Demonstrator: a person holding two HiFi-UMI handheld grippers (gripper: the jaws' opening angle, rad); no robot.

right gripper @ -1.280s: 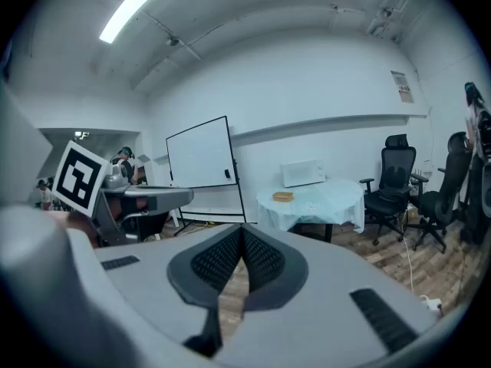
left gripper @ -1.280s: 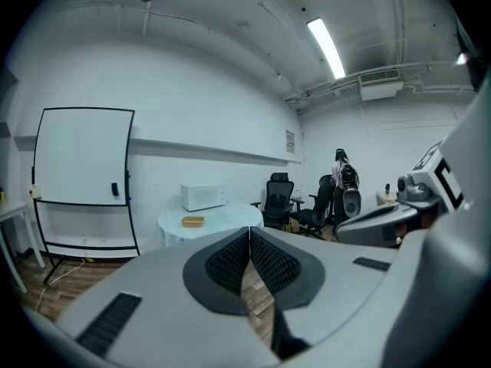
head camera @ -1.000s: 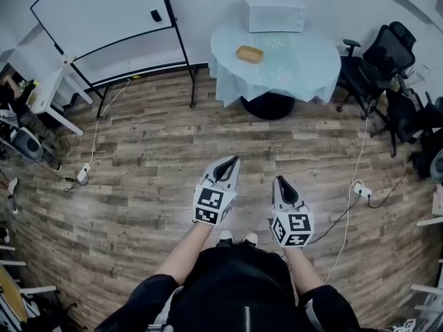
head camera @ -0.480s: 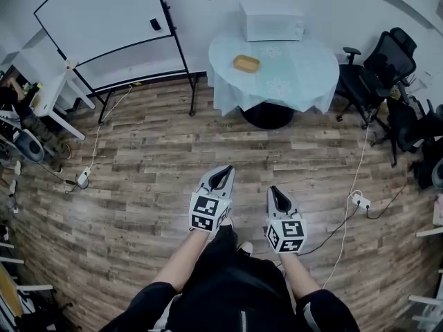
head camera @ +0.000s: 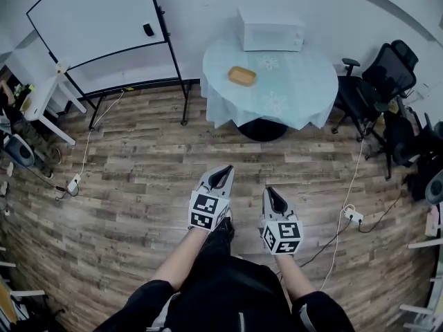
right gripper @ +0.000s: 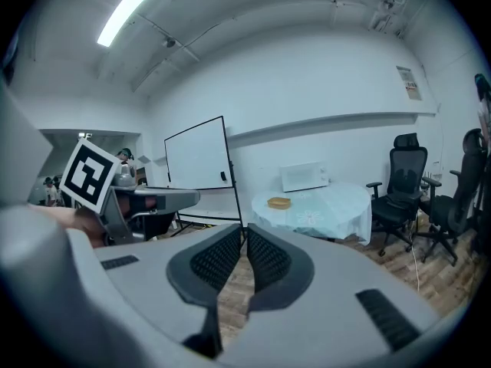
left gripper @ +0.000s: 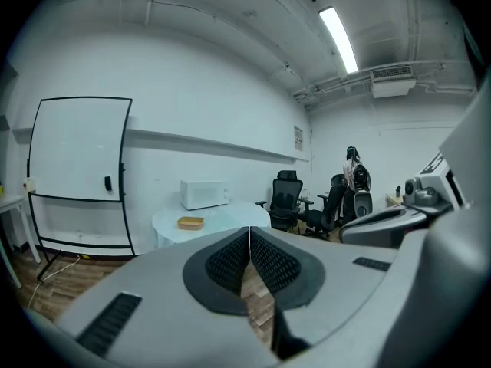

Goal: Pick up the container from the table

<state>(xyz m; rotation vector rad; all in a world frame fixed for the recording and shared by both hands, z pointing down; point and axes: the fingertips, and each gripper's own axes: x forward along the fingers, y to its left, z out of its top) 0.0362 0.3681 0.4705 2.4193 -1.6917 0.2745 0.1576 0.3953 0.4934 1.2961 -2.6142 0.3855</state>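
L gripper (head camera: pixel 223 172) and R gripper (head camera: pixel 270 194) sit low-centre in the head view, side by side over the wood floor (head camera: pixel 138 178), both aimed toward the top of the frame. L is clenched: in the left gripper view the ribbed pads meet edge to edge w/ nothing between them. R is likewise clenched and empty; in the right gripper view its pads come together at the tips, only floor showing below them. The container (head camera: pixel 241 76), a small tan tray, is at upper centre of the head view, on the left part of the round table (head camera: pixel 304 88) w/ the pale blue cloth, well apart from both grippers. A white microwave (head camera: pixel 270 30) stands behind it at the table's far edge, by the wall. Whiteboard (head camera: pixel 90 19) on a black stand fills the upper left; black office chairs (head camera: pixel 377 81) crowd the right side. A white power strip (head camera: pixel 351 216) w/ cables lies on the floor right of my R gripper. In both gripper views the container shows just above the jaw tips, far off, w/ the microwave behind it.
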